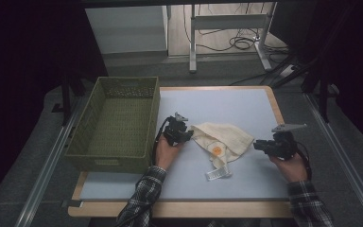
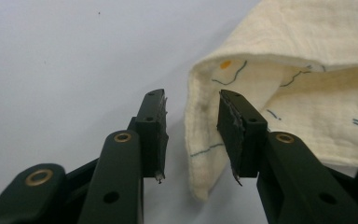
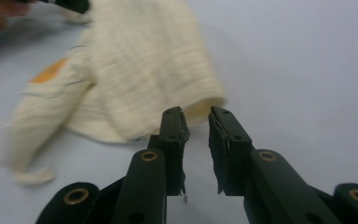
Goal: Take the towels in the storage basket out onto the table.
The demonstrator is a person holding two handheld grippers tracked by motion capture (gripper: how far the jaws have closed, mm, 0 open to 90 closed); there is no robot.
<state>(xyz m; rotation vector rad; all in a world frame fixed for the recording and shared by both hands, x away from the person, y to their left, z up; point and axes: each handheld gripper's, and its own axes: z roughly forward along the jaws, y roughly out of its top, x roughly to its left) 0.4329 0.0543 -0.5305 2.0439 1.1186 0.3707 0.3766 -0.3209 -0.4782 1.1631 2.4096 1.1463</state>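
1. Cloth [image 1: 224, 139], cream with an orange patch and a white label, lay crumpled on the pale blue mat [image 1: 246, 106], right of the green basket [image 1: 116, 124].
2. Left gripper [image 1: 185, 134] sat at the cloth's left edge, between basket and cloth; its jaws stood apart, a fold of the cloth's edge between them, unpressed.
3. Right gripper [image 1: 260, 145] rested just off the cloth's right edge, jaws parted and holding nothing.

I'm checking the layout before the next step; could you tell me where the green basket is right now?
In the high view the green basket stands at the table's left edge, just left of the left gripper and apart from the cream cloth.
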